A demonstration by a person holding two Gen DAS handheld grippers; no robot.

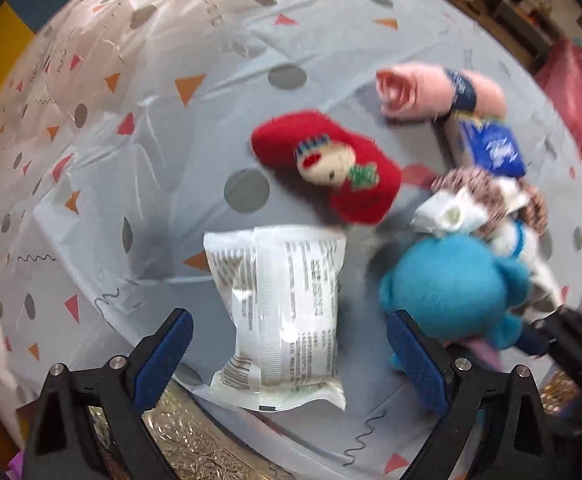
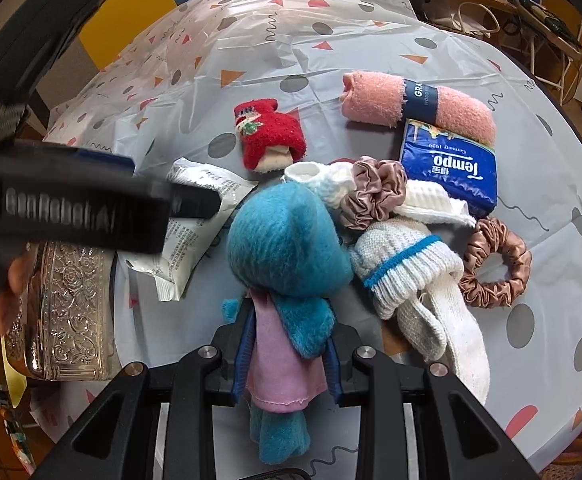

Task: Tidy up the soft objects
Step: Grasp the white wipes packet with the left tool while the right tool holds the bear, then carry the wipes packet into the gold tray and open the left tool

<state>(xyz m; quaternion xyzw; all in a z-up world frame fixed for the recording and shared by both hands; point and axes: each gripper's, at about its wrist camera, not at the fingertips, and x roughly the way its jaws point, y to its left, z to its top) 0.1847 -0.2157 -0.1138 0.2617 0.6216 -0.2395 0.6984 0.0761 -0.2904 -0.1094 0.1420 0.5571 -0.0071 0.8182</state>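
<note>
My right gripper is shut on a blue plush toy with a pink cloth, gripping its body; the toy also shows in the left wrist view. My left gripper is open, its fingers either side of a white wipes packet, also seen in the right wrist view. A red sock, a rolled pink towel, white socks and two satin scrunchies lie on the table.
A blue Tempo tissue pack lies beside the towel. An embossed silver tin sits at the table's near left edge. The patterned plastic tablecloth covers the table. Clutter and furniture stand beyond the far edge.
</note>
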